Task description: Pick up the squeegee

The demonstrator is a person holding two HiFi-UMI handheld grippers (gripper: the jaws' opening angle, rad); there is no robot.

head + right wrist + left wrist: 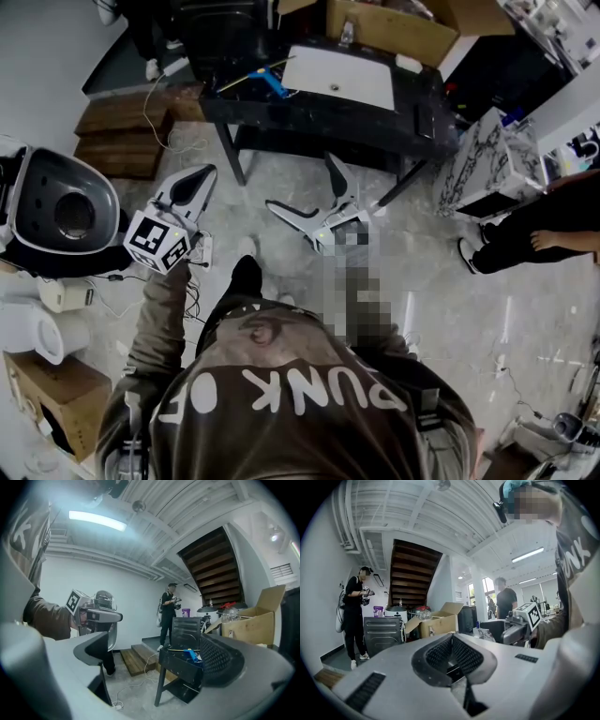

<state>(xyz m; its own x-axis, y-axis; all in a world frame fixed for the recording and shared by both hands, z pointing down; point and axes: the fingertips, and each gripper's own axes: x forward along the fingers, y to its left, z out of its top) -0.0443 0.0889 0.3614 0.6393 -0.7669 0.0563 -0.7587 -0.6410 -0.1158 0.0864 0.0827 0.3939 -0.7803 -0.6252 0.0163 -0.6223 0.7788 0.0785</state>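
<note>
Resting on the table (319,120), squeegee (271,83) lies beyond both jaws (untouched).

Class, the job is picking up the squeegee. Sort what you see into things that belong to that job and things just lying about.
Belongs to the job:
squeegee, on the black table
left tongs, shut
right tongs, open

Just lying about:
cardboard box
white panel
wooden steps

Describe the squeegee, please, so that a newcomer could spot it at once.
Find the black table at the top of the head view. Left of the white panel on it lies the squeegee, the only thing with a bright blue handle.
</note>
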